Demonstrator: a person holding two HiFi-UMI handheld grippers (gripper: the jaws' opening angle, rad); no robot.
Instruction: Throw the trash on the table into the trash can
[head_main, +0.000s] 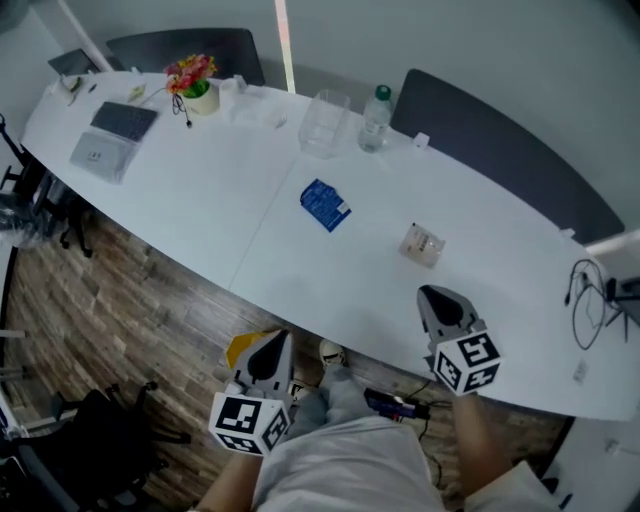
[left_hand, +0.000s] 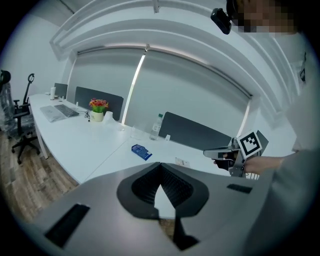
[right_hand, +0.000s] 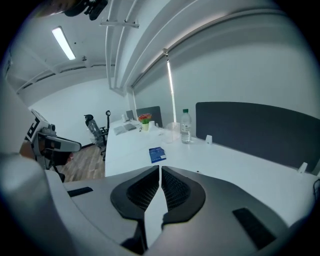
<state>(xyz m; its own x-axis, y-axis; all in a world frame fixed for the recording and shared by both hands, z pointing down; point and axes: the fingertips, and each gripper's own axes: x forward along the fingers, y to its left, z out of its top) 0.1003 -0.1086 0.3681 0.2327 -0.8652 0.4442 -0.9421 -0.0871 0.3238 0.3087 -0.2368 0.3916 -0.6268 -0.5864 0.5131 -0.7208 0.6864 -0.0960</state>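
Observation:
A blue packet (head_main: 325, 205) lies flat in the middle of the white table (head_main: 200, 200); it also shows as the blue packet (left_hand: 141, 151) and the blue packet (right_hand: 157, 154) in the gripper views. A small clear wrapper (head_main: 421, 244) lies to its right, just beyond my right gripper (head_main: 432, 293). That gripper hovers over the table's near edge, shut and empty (right_hand: 159, 167). My left gripper (head_main: 272, 345) hangs over the floor just off the table's front edge, its jaws (left_hand: 160, 167) together with nothing between them.
A plastic bottle (head_main: 375, 118) and a clear cup (head_main: 323, 122) stand at the far edge. A flower pot (head_main: 195, 85) and a laptop (head_main: 112, 135) sit at the far left. Something yellow (head_main: 245, 348) lies on the wood floor under the left gripper. Cables (head_main: 585, 300) trail at the right.

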